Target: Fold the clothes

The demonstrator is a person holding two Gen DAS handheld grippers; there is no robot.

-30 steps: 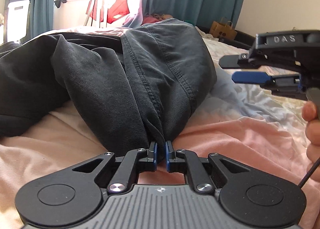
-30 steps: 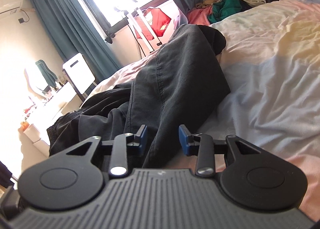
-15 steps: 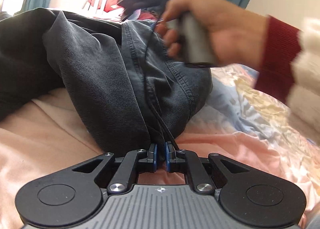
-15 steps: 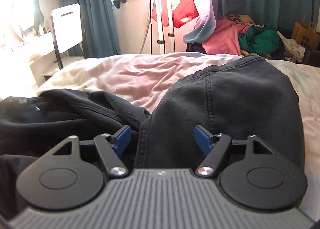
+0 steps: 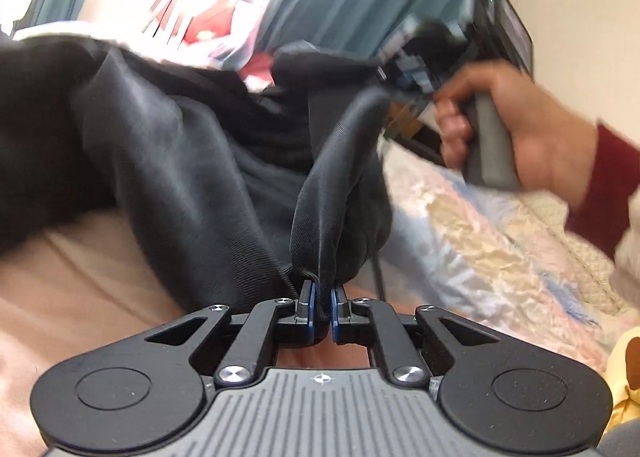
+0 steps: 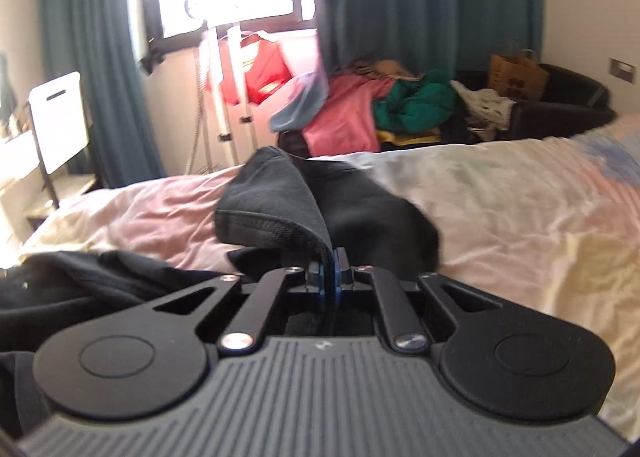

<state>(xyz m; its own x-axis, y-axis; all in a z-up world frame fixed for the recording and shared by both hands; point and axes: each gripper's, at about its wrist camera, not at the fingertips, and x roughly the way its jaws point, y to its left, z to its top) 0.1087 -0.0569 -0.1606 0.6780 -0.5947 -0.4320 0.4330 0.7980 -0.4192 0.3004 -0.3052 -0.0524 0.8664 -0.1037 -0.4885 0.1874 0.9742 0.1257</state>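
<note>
Left claw pinches a dark trousers edge; right claw pinches another lifted trousers hem, both over the pink-sheeted bed.

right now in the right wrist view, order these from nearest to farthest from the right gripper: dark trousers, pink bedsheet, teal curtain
1. dark trousers: clamped in the right gripper, at centre.
2. pink bedsheet: beyond the trousers, left of centre.
3. teal curtain: at the back wall, upper right.
</note>
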